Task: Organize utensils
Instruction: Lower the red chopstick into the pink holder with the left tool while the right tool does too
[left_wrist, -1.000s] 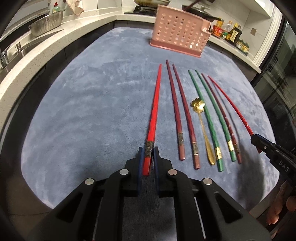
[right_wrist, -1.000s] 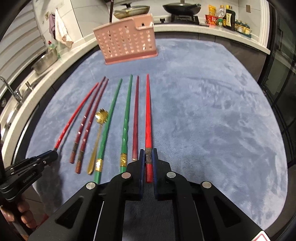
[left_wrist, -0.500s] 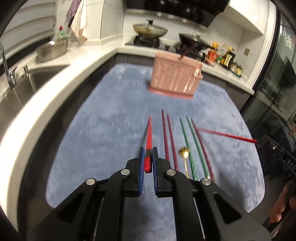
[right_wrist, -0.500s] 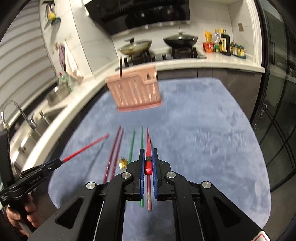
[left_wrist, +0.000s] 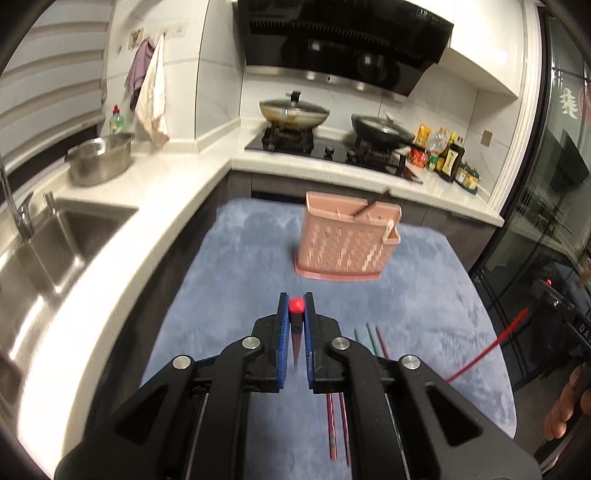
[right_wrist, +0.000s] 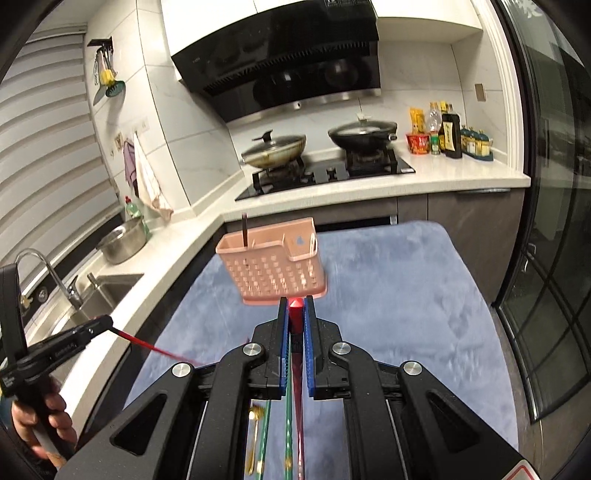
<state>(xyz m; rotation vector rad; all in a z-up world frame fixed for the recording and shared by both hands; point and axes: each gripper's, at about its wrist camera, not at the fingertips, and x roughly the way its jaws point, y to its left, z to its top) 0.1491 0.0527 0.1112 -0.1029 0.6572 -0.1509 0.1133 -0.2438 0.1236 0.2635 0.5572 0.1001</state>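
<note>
My left gripper (left_wrist: 296, 300) is shut on the thick end of a red chopstick (left_wrist: 296, 343), which hangs down below the jaws. My right gripper (right_wrist: 295, 301) is shut on a second red chopstick (right_wrist: 295, 319) in the same way. Both are held high over the blue-grey mat (left_wrist: 240, 266), short of the pink perforated utensil basket (left_wrist: 347, 243) (right_wrist: 269, 266). A dark chopstick (right_wrist: 244, 230) stands in the basket. On the mat lie green chopsticks (right_wrist: 288, 424), dark red chopsticks (left_wrist: 332, 424) and a gold spoon (right_wrist: 253, 435). Each view shows the other gripper (left_wrist: 554, 299) (right_wrist: 92, 326) at its edge.
A white counter runs along the left with a sink (left_wrist: 55, 243) and a steel bowl (left_wrist: 99, 158). Behind the basket is a stove with two pans (right_wrist: 277, 147), with bottles (right_wrist: 448, 136) to its right. A glass door (right_wrist: 546, 295) bounds the right side.
Both grippers have risen with their red chopsticks, lifting them off the mat. The chopsticks now hang tip-down, and the views have tilted up toward the basket and stove.
</note>
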